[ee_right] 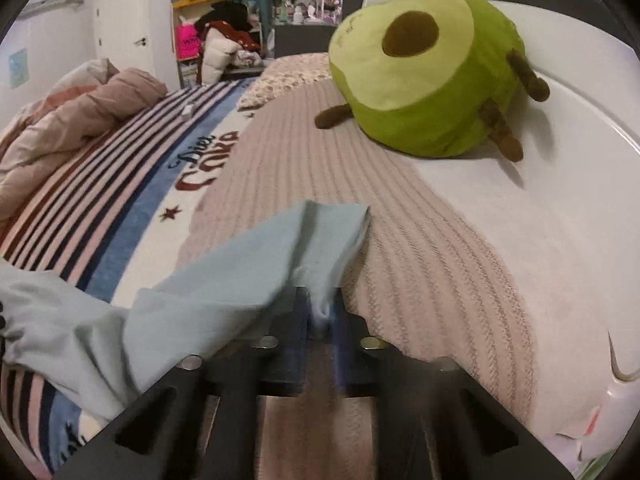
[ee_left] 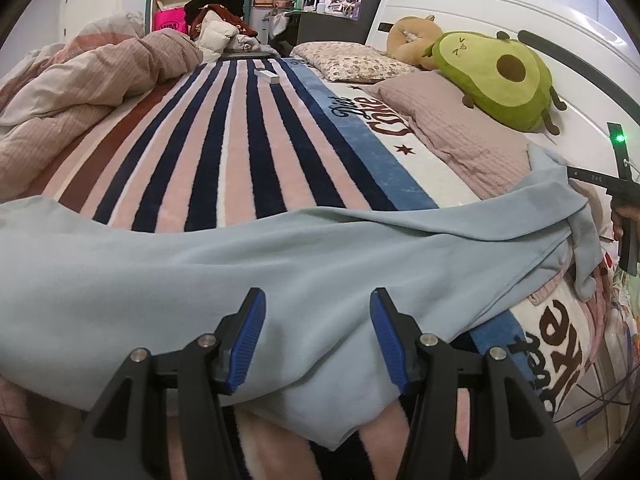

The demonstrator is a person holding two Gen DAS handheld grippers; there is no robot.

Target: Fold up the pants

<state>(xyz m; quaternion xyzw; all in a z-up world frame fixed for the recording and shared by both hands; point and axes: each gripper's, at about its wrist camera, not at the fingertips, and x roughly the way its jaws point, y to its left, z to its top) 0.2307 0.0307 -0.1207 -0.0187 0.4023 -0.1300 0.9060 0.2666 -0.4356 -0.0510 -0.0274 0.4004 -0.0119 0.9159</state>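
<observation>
On the bed (ee_left: 256,128), limp, light pants (ee_left: 200,280) suit hem grips: right claw (ee_right: 320,312) pinches one, left claw (ee_left: 318,340) gapes.

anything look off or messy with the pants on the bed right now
The light blue pants lie stretched across the striped blanket, rumpled, with one end hanging over the pink pillow. The right gripper has that end pinched into a bunch. Nothing looks damaged or spilled.
</observation>
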